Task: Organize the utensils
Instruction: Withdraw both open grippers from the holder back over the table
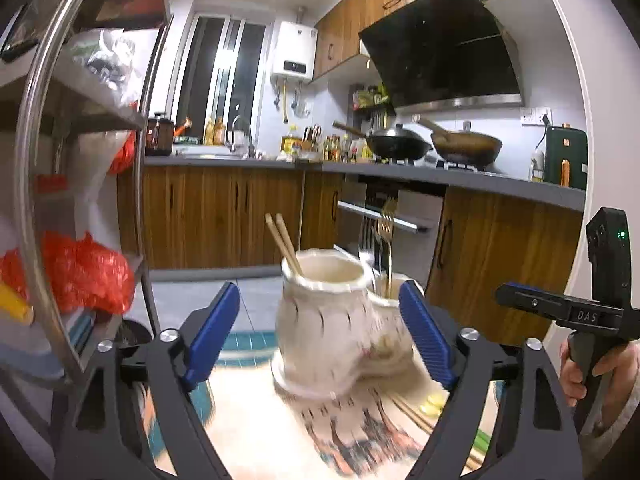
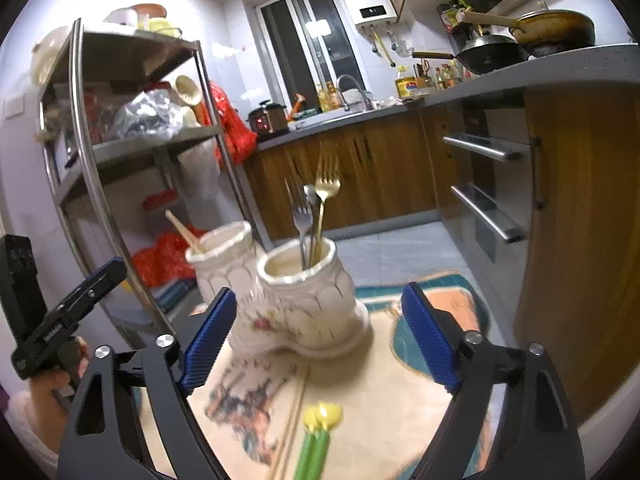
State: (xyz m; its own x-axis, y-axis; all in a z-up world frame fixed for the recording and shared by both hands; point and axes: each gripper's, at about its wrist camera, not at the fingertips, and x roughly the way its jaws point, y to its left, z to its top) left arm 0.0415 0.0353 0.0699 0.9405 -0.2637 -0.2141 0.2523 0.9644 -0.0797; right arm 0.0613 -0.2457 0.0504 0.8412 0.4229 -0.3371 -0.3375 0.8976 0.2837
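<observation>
Both tongs, left tongs (image 1: pixel 320 328) and right tongs (image 2: pixel 320 332), spread wide, empty. Forks (image 2: pixel 316 208) already upright in ceramic holder (image 2: pixel 304 304); loose chopsticks (image 2: pixel 294 420) on desk (image 2: pixel 372 396) probably next.

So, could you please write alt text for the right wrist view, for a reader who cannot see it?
The open right gripper faces a cream ceramic two-cup utensil holder on a patterned tabletop. The nearer cup holds forks, the farther one chopsticks. A green-stemmed yellow utensil lies in front, with kitchen cabinets behind.
</observation>
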